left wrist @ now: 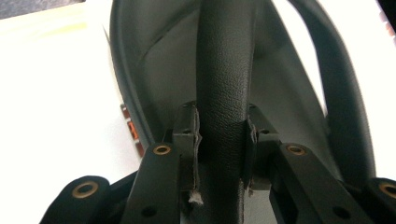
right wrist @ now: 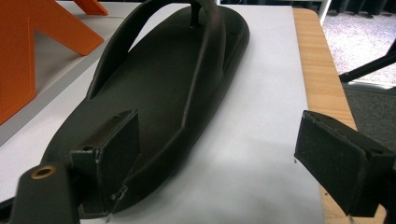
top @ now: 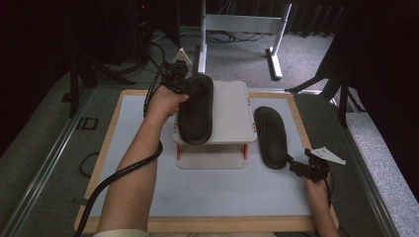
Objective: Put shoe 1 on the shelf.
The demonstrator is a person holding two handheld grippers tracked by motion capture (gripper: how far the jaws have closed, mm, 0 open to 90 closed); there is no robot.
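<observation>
Holding one black rubber flip-flop (top: 195,109) by its strap, our left claw (top: 184,83) sits at its far end, squeezed tight, over the white two-level rack (top: 232,111). The other black flip-flop (right wrist: 154,93) lies lengthwise straight ahead of our wide-open right claw (right wrist: 217,154), heel nearest.

Looks like a lab or recording studio set up for data capture, not a home. Dark curtains all around, grey carpet floor (top: 237,54), cables (top: 222,35) trailing across it, black stand legs (top: 321,81) at the sides. White frame of a desk (top: 242,24) behind. Wood-edged surface (top: 207,224) with a white mat, fixed camera overhead, a cabled tool (top: 301,167) in hand.
</observation>
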